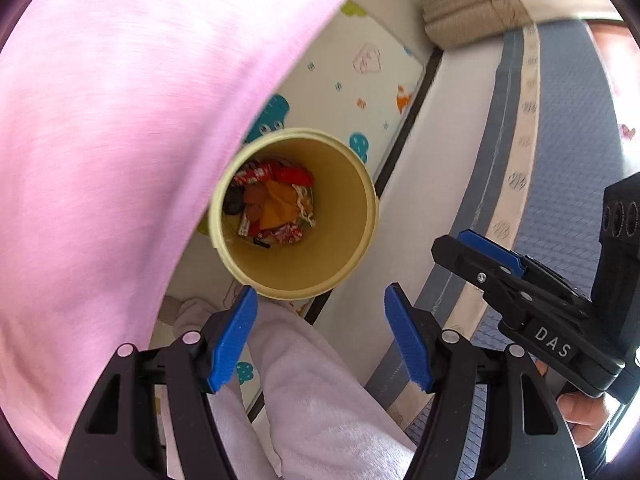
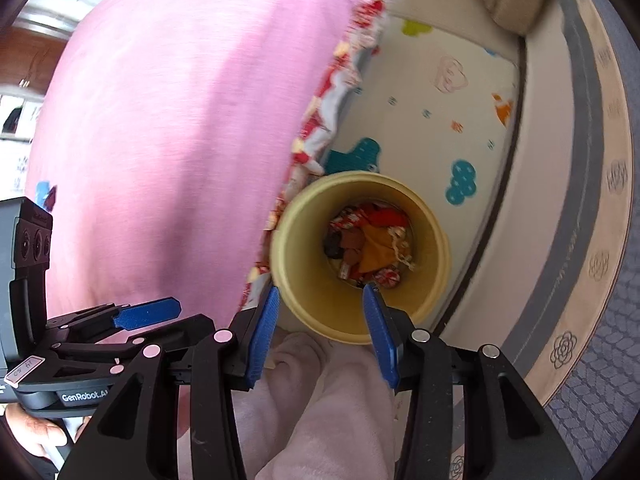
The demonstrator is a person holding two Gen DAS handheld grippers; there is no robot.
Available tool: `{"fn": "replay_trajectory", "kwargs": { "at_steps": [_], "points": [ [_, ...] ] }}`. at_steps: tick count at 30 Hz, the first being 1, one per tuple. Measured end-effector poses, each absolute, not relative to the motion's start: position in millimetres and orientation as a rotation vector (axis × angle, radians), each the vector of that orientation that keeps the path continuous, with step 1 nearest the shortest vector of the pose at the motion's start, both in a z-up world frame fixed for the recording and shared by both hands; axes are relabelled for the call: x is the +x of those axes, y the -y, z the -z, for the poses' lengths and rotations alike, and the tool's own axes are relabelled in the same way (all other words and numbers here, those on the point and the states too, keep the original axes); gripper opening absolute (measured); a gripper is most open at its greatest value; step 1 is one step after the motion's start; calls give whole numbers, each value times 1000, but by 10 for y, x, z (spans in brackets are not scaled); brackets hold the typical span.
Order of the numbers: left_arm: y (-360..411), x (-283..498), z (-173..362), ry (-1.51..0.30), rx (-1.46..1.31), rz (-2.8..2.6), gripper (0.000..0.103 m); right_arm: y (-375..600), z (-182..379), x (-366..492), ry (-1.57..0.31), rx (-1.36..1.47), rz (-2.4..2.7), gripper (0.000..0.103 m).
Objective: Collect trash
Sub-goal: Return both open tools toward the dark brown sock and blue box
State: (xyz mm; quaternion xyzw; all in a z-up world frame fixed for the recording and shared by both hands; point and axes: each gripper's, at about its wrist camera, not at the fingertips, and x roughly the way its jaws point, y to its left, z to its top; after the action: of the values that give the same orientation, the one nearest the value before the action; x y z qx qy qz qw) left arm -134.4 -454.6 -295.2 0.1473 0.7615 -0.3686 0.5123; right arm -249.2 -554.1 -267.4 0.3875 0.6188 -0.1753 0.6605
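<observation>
The biggest thing in my view was a pink sheet [image 1: 112, 152], which filled the left half of both wrist cameras and draped over a bed edge; from the right wrist I could see a red patterned trim [image 2: 344, 76] running along its border. Below it lay a white play mat [image 1: 360, 76] printed with teal clouds and an orange fox, bordered on the far side by a grey-blue carpet [image 1: 568, 128] with a beige floral band. A pale pink trouser leg [image 2: 332, 408] came up from the bottom of each frame, between the fingers.

On the mat, close against the bed edge, stood the yellow bin [image 1: 352, 216], open at the top. At its bottom sat the trash [image 1: 276, 204]: red and white wrappers, orange paper, something dark, a bit of pale string.

My left gripper [image 1: 320, 336] hung above the bin's near rim, its blue pads spread apart and holding nothing. My right gripper [image 2: 320, 336] was over the same rim, fingers likewise parted and empty. Each gripper appeared at the edge of the other's camera, side by side.
</observation>
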Motion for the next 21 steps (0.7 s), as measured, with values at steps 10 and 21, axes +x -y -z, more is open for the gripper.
{"fn": "replay_trajectory", "kwargs": {
  "at_steps": [10,21],
  "points": [
    [3147,-546,2260,-1685,127,687,70,4540,2104,-1237,-1366,675,175,44],
    [1427,470,1767,-1530,-209,369,70,3255,1607,188,-1319,433,-109,44]
  ]
}}
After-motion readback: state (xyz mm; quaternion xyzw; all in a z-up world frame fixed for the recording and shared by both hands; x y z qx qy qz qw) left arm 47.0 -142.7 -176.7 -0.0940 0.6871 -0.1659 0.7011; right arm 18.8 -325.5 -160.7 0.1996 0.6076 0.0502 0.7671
